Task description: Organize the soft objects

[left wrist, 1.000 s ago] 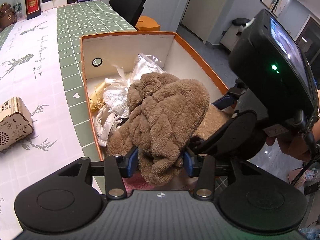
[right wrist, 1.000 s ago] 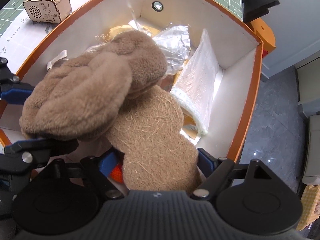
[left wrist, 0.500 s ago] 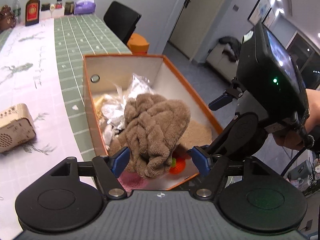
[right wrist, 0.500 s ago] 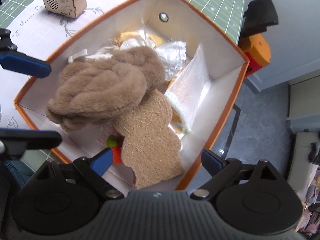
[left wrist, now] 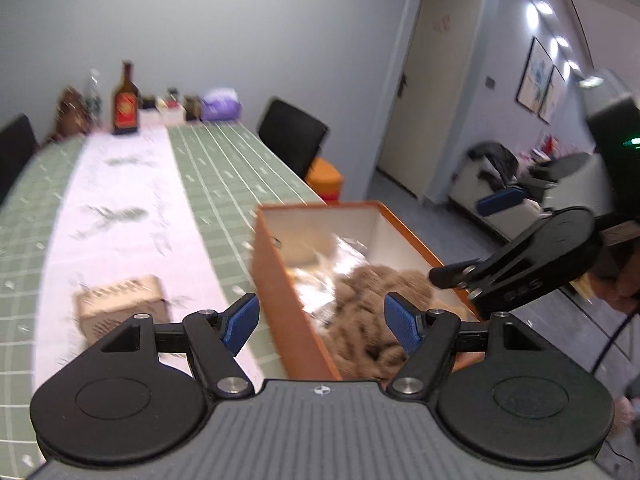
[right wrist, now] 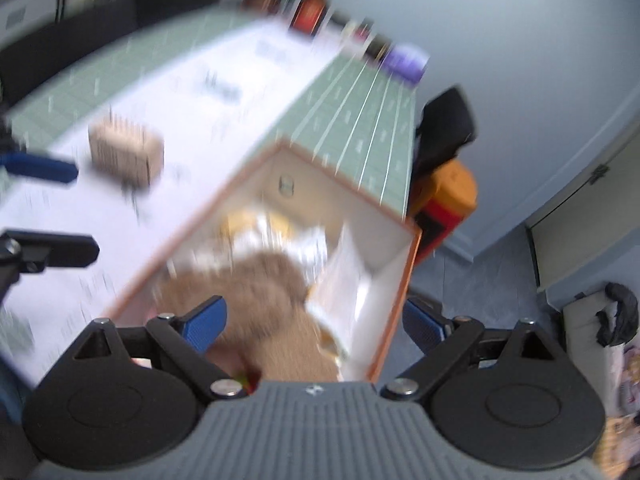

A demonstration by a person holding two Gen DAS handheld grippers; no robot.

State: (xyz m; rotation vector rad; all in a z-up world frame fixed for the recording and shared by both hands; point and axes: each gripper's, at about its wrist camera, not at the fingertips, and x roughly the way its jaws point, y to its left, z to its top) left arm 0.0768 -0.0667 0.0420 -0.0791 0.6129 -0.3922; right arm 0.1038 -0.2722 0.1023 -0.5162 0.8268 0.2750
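The brown plush towel (left wrist: 376,312) lies in the orange box (left wrist: 280,292) on the tabletop (left wrist: 132,208), on the crinkled bags. Your left claw (left wrist: 320,320) and right claw (right wrist: 316,324) hang released, empty; lift clear without snagging the rim.

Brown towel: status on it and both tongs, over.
Left tongs open, empty. Right tongs open, empty. Brown towel lying loose in the orange box. Nothing between tongs and box; frames blurred.
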